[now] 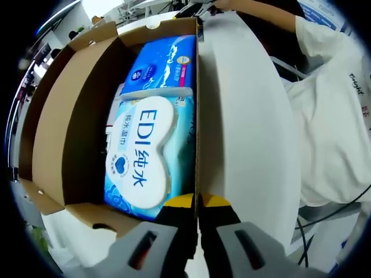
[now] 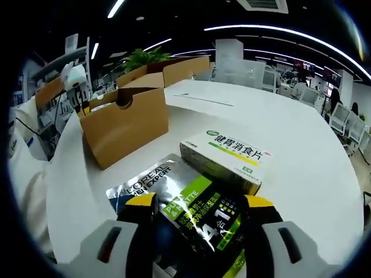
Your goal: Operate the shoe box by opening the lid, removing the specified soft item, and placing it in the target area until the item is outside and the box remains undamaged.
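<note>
Left gripper (image 1: pixel 197 217): jaws pressed together at the near edge of the box (image 1: pixel 69 145), pinching its raised lid (image 1: pixel 243 133), which stands on edge above the tips.
Box: brown cardboard, open, on the white table (image 2: pixel 290 174); in the right gripper view it sits at the table's left edge (image 2: pixel 124 124).
Wipes (image 1: pixel 142 156): soft blue and white pack, lying flat inside the box at the near end, just beside the lid.
Blue pack (image 1: pixel 162 63): inside the box, beyond the wipes and touching them.
Person (image 1: pixel 330 116): white sleeve beyond the lid.
Right gripper (image 2: pixel 200 217): jaws spread wide, holding nothing, above the pouch (image 2: pixel 185 217).
Pouch: silver, green and black, flat on the table, well apart from the box.
Carton (image 2: pixel 226 159): white and green, just beyond the pouch, overlapping its far edge.
</note>
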Tool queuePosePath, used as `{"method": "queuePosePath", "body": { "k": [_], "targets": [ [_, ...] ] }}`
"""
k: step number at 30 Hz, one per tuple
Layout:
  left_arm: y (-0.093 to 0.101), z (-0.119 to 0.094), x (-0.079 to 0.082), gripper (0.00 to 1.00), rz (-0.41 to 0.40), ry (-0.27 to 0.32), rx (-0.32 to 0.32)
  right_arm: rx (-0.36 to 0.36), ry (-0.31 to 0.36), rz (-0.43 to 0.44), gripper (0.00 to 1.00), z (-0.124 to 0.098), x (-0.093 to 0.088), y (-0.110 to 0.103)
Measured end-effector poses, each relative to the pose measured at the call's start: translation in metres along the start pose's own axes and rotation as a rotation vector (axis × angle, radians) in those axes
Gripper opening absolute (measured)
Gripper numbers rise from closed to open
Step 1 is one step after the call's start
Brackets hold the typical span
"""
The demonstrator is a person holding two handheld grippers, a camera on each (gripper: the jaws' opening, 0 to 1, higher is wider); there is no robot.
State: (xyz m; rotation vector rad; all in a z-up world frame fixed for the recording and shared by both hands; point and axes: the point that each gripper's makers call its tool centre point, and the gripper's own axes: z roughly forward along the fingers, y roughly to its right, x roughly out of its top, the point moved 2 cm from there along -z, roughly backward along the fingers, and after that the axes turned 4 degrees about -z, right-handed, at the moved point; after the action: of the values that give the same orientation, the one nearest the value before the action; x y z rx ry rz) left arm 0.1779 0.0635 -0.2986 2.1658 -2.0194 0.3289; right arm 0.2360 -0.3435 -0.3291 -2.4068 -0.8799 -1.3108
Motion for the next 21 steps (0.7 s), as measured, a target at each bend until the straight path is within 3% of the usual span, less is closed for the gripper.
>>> {"method": "queuePosePath", "body": {
  "k": [5, 16, 19, 21],
  "targets": [
    [-0.0079, -0.0006, -0.0001, 0.01, -0.006, 0.0, -0.001, 0.001, 0.013, 0.0, 0.59, 0.0033, 0.0019, 0.0036],
    [-0.0062, -0.0001, 0.0, 0.01, -0.005, 0.001, 0.0, 0.005, 0.008, -0.003, 0.59, 0.003, 0.0025, 0.0038],
    [-0.0061, 0.0001, 0.0001, 0.01, -0.008, -0.002, -0.004, 0.041, 0.047, 0.065, 0.64, 0.0015, 0.0053, 0.0017],
    [-0.006, 0.0001, 0.0001, 0.01, -0.009, -0.001, -0.005, 0.007, 0.032, 0.048, 0.63, 0.0, 0.0035, 0.0065]
  ]
}}
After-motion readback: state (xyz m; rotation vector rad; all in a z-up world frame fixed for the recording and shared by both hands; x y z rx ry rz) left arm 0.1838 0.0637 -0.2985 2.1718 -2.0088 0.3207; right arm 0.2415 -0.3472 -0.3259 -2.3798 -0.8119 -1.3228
